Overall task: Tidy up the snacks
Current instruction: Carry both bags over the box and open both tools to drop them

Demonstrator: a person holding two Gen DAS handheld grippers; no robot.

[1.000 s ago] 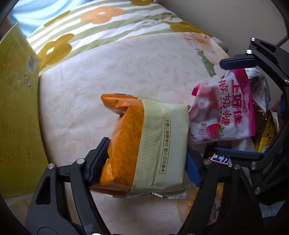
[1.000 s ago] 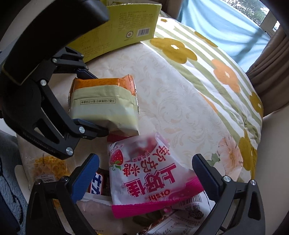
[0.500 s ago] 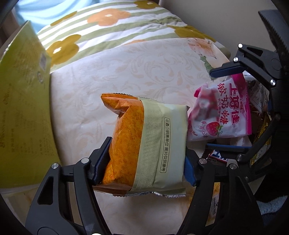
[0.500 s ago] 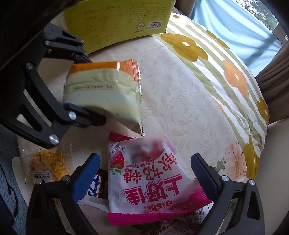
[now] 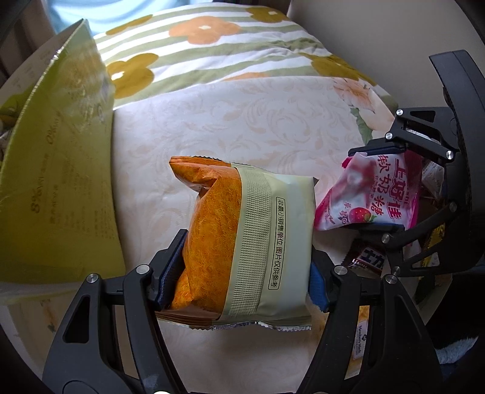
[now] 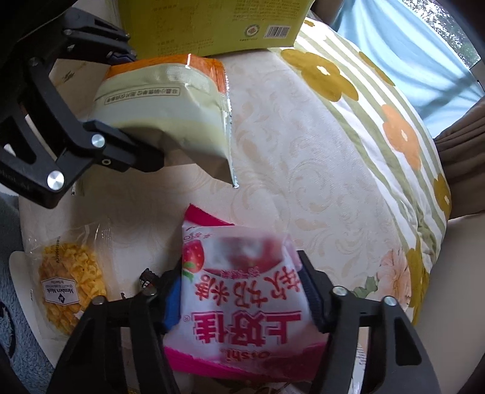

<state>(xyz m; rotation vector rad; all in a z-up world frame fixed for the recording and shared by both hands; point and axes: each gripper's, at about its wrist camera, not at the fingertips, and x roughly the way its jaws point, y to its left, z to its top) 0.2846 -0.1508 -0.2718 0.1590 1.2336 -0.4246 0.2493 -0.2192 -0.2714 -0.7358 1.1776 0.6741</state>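
My left gripper [image 5: 242, 272] is shut on an orange and pale-green snack packet [image 5: 242, 236] and holds it above the cream bed cover. The packet also shows in the right wrist view [image 6: 163, 100], with the left gripper [image 6: 130, 112] around it. My right gripper [image 6: 239, 300] is shut on a pink strawberry candy bag [image 6: 239, 306]. That bag [image 5: 372, 194] and the right gripper [image 5: 379, 188] show at the right of the left wrist view. An open yellow-green carton [image 5: 57, 181] stands at the left, and shows at the top of the right wrist view [image 6: 212, 27].
A clear pack of yellow crackers [image 6: 66, 285] and a dark chocolate bar [image 5: 369, 260] lie among other snacks at the bed's near edge. A flowered striped pillow [image 5: 212, 45] lies beyond. A beige wall [image 5: 379, 36] is at the right.
My right gripper has closed on the pink candy bag and lifted it. My left gripper has carried the orange packet towards the yellow-green carton, which now looks nearer.
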